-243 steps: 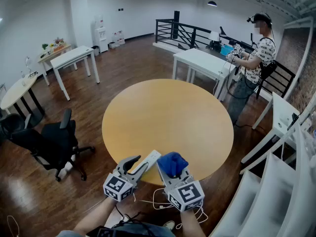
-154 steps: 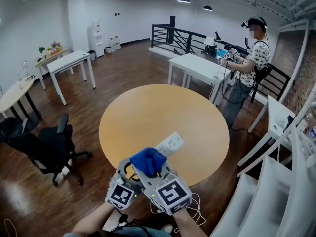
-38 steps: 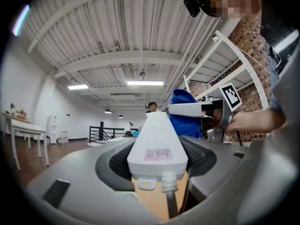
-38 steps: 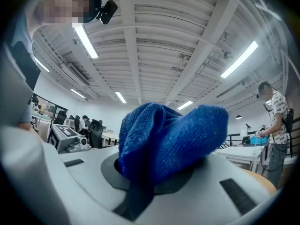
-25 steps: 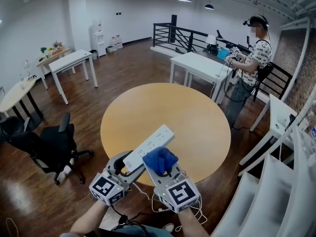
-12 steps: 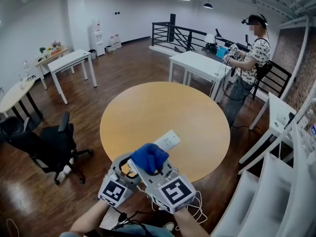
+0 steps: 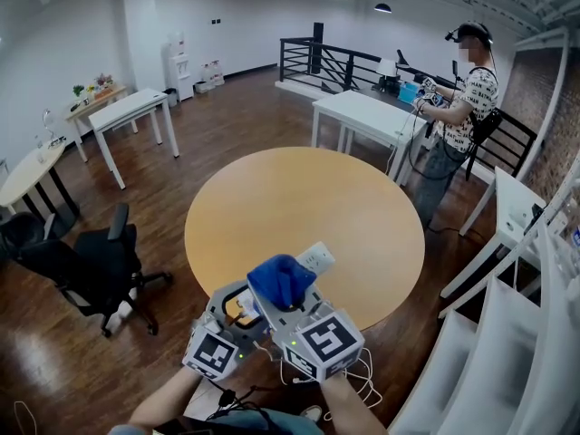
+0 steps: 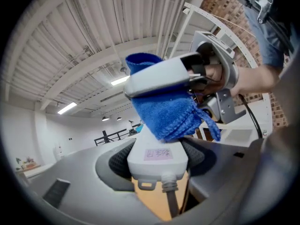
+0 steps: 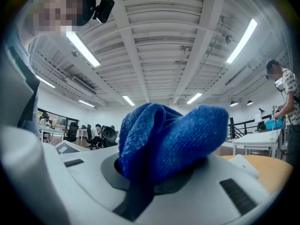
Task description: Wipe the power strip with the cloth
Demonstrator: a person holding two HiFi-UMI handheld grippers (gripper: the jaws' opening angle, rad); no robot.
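1. Power strip (image 7: 314,258) first: it's a long white bar of smooth plastic with rounded corners. It looks lifted off the desk (image 7: 299,188), hanging over the near edge.
2. The left tool (image 8: 158,162) is pinching the strip at its cord end. The dark, finely textured pads press on both side walls, so the jaws stand fairly wide around that chunky body.
3. A grey cable (image 8: 172,203) with a moulded collar comes out of that end. There's a small pale sticker (image 8: 157,154) on the end face, but the print is too small to read.
4. The cloth (image 9: 164,132) is bright blue with a nubby, looped weave, kinda like microfibre or terry, and it's bunched into a soft lump.
5. The right tool (image 9: 157,170) is clamped on the cloth. One fold is squeezed between its jaws and the rest puffs out over them.
6. In the head view the lump sits on the strip's upper face. It covers the stretch nearest the tools, and only the far end with its socket holes pokes out beyond it.
7. Both tools are pale grey plastic with curved shells, and each has a cube with black-and-white square markers at the back. They're packed close side by side, with the right one angled over the left.
8. The desk is round, with a smooth, matte, honey-coloured top. The floor (image 7: 227,125) around it is dark glossy wood planks.
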